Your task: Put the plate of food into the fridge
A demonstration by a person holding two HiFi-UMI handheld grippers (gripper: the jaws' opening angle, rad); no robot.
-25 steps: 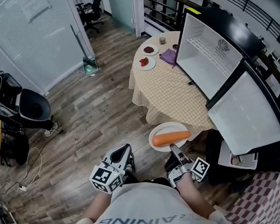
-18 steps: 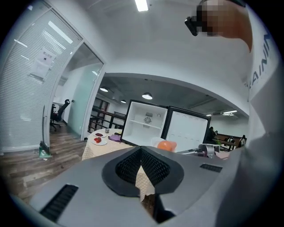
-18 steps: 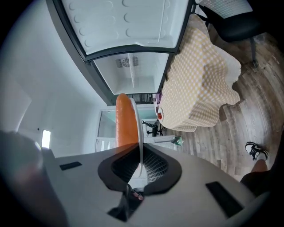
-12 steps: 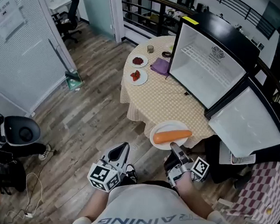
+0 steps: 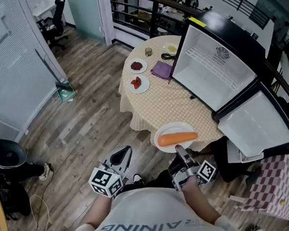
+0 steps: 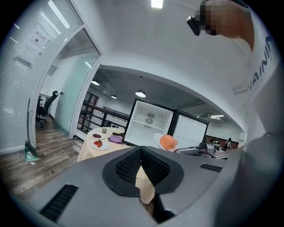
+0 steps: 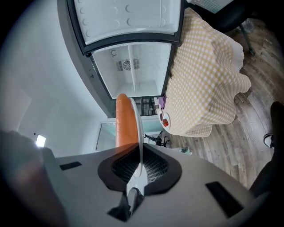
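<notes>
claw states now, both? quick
Left claw: closed, empty.
Right claw: closed on plate rim, carrot on it.

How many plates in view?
3. The carrot plate, rim clamped in the right tool, by the table's near edge; the farther red-food plate and the nearer red-food plate, side by side on its left. The fridge may hide more.

Glossy white plate (image 5: 178,126) bearing smooth, matt orange food (image 5: 176,138); checked woven cloth (image 5: 165,99), soft and draped; wood-grain plank floor (image 5: 89,118) of low sheen; fridge (image 5: 213,70) with smooth white plastic lining and glossy black casing.
</notes>
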